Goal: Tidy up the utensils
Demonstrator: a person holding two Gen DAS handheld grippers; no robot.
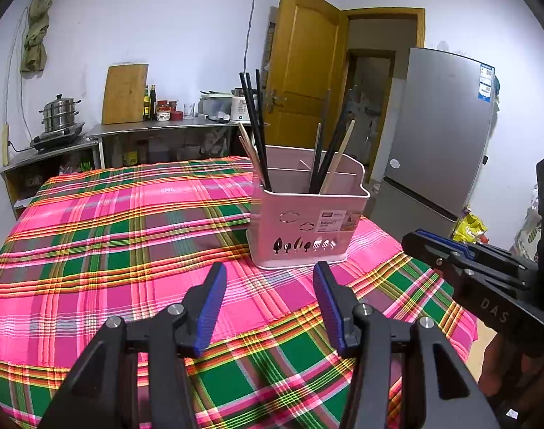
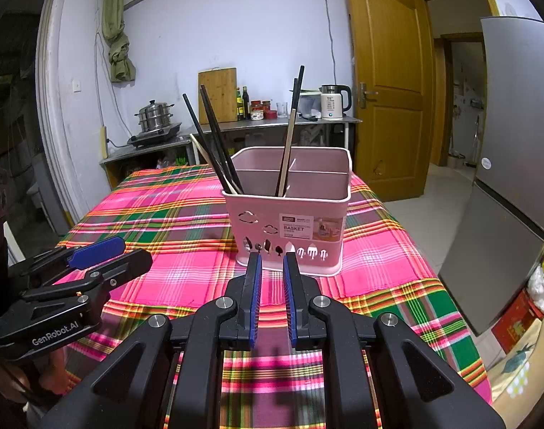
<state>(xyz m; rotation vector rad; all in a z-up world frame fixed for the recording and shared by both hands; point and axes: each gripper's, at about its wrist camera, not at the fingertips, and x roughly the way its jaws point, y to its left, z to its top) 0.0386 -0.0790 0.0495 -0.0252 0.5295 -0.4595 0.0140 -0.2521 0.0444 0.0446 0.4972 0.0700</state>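
Note:
A pink utensil basket (image 1: pixel 304 225) (image 2: pixel 289 228) with inner dividers stands upright on the plaid tablecloth (image 1: pixel 111 221) (image 2: pixel 164 214). Black chopsticks (image 1: pixel 255 125) (image 2: pixel 214 139) and wooden chopsticks (image 1: pixel 338 159) (image 2: pixel 289 146) lean inside it, in separate compartments. My left gripper (image 1: pixel 270 275) is open and empty, just in front of the basket. My right gripper (image 2: pixel 272 264) is open by a narrow gap and empty, close to the basket's front wall. Each gripper also shows in the other's view: the right one (image 1: pixel 450 250), the left one (image 2: pixel 93 250).
A silver fridge (image 1: pixel 439 143) (image 2: pixel 511 164) stands right of the table. A yellow door (image 1: pixel 304 71) (image 2: pixel 389 82) is open behind. A steel counter (image 1: pixel 157 127) (image 2: pixel 279 121) at the back holds a steamer pot, cutting board, bottles and kettle. Bags lie on the floor at right.

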